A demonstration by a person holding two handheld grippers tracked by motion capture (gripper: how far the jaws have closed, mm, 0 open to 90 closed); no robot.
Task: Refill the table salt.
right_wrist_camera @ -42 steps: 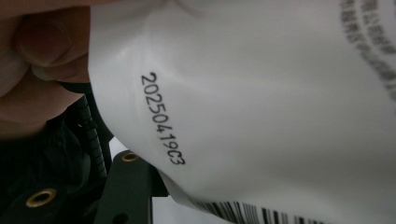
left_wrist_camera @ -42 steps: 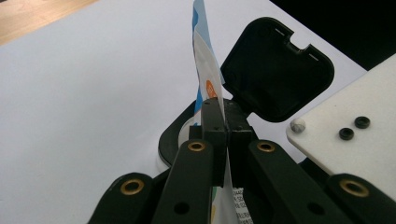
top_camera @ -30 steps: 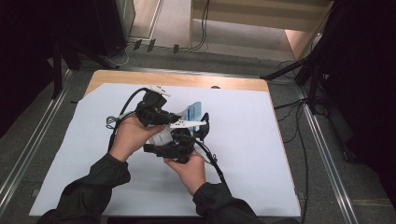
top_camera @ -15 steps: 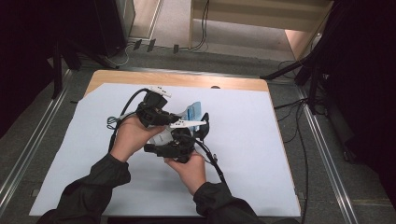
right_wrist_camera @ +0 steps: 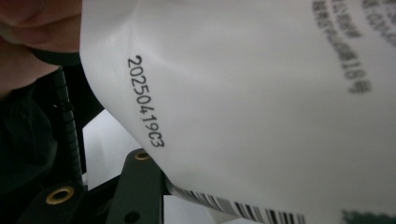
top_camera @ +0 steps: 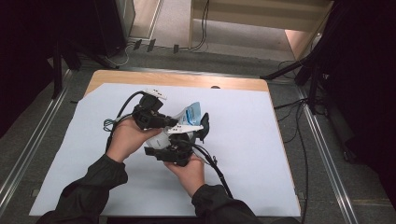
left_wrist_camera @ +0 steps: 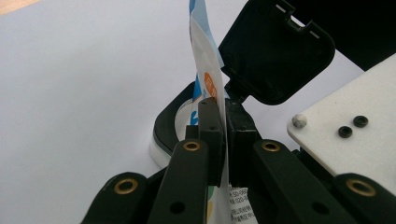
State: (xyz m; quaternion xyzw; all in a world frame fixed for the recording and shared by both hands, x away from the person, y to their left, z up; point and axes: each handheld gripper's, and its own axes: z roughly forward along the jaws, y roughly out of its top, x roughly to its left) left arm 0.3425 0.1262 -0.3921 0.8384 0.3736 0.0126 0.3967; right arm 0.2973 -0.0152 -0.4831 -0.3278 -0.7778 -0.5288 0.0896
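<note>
I have the pouch, a white and blue printed sachet, lifted just above the white sheet that covers the table, near its middle and a little to the left. My left gripper is clamped on the pouch: in the left gripper view its two jaws stand pressed together with the thin edge of the film caught upright between them. Just beyond them sits a round black container with its hinged lid flipped open, which I judge is where the pouch belongs or came from. My right gripper comes in from the near side, under the pouch; the right gripper view is so close to the printed back of the film, with its date code and barcode, that I cannot tell whether those jaws are pinching it or only resting under it. To do this step well I would keep the left grip firm on the seam and not let the film twist, bring the right jaws onto a flat edge rather than the slack middle, and move both hands together so the pouch stays taut. The risk, as I see it, is film slipping out sideways
</note>
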